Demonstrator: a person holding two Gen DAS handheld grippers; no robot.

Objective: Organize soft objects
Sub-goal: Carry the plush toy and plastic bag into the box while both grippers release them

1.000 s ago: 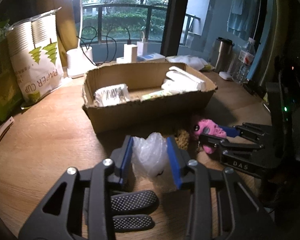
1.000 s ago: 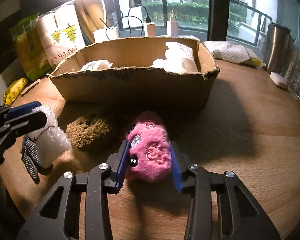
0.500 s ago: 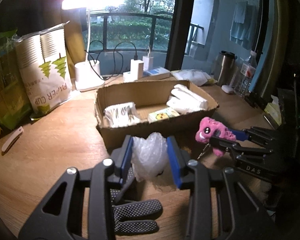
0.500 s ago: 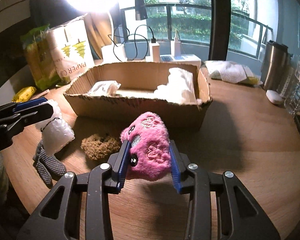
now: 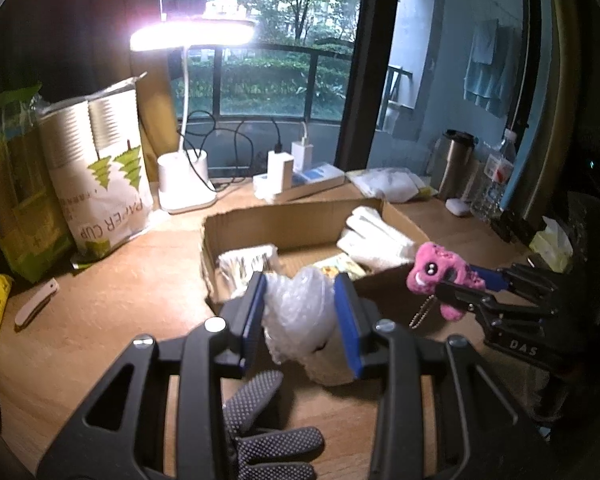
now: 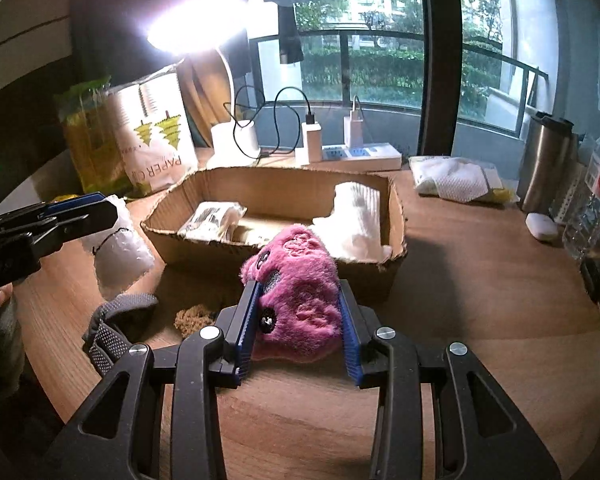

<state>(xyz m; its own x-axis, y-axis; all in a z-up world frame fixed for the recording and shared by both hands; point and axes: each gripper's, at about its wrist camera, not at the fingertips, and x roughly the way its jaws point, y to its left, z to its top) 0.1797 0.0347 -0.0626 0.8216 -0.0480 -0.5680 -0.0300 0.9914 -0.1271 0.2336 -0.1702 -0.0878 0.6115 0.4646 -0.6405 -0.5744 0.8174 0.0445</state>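
Note:
My left gripper [image 5: 300,320] is shut on a crumpled wad of clear bubble wrap [image 5: 296,312], held above the wooden table in front of the cardboard box [image 5: 292,216]. My right gripper [image 6: 298,320] is shut on a pink plush toy [image 6: 296,276], lifted just before the near wall of the cardboard box [image 6: 276,188]. From the left wrist view the pink plush toy [image 5: 436,268] hangs with a small chain in the right gripper [image 5: 460,284]. In the right wrist view the bubble wrap [image 6: 118,248] shows in the left gripper [image 6: 88,210]. A grey dotted glove [image 5: 268,432] and a brown fuzzy lump [image 6: 192,316] lie on the table.
The box holds white folded cloth [image 6: 356,220], a wrapped packet [image 6: 212,220] and a small yellow pack [image 5: 342,266]. Behind it stand a lit desk lamp [image 5: 184,184], a power strip with chargers [image 6: 352,152] and a paper-cup bag [image 5: 100,172]. A steel tumbler [image 6: 544,160] and bottle stand at the right.
Both grippers have risen with their loads: the bubble wrap and the pink toy have come off the table. The box now looks lower, its inside more exposed.

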